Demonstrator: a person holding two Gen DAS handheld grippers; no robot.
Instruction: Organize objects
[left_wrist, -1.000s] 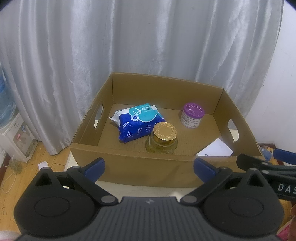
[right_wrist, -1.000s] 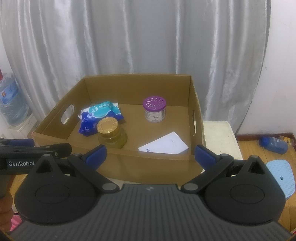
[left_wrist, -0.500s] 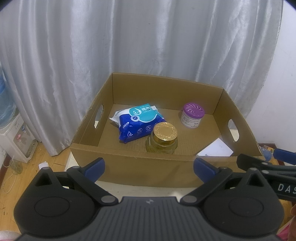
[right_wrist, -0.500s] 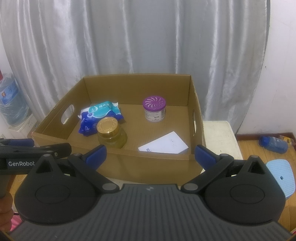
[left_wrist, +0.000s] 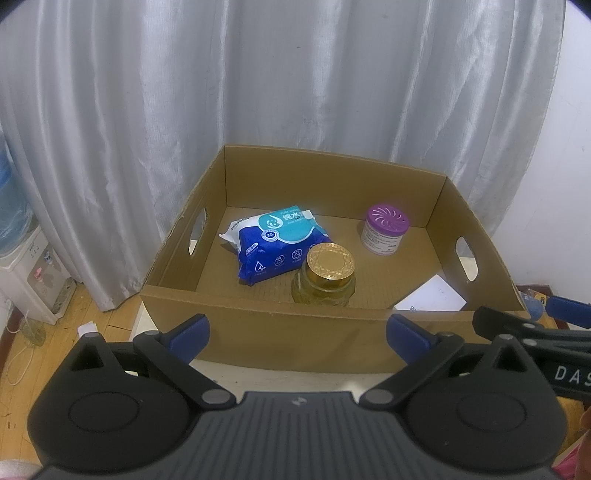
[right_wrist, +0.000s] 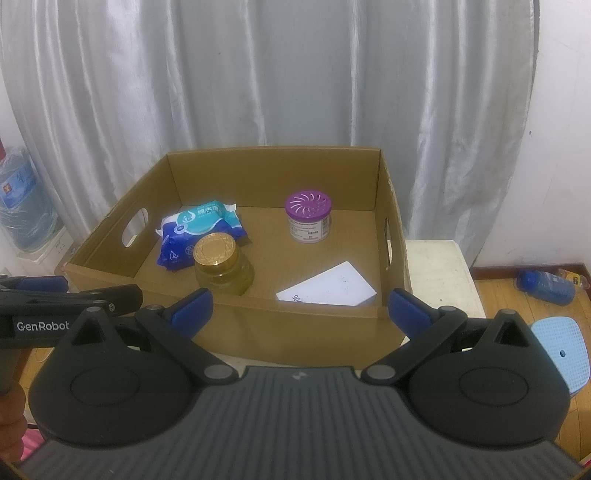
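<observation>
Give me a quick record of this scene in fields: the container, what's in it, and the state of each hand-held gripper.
container: open cardboard box with handle cutouts
item 1: blue wipes pack, lying flat, left side
item 2: gold-lidded glass jar, upright, against the wipes pack
item 3: purple-lidded tub, upright, toward the back
item 4: white card, flat, front right corner
left hand-held gripper: open, empty, outside the box
right hand-held gripper: open, empty, outside the box
backdrop: grey curtain
</observation>
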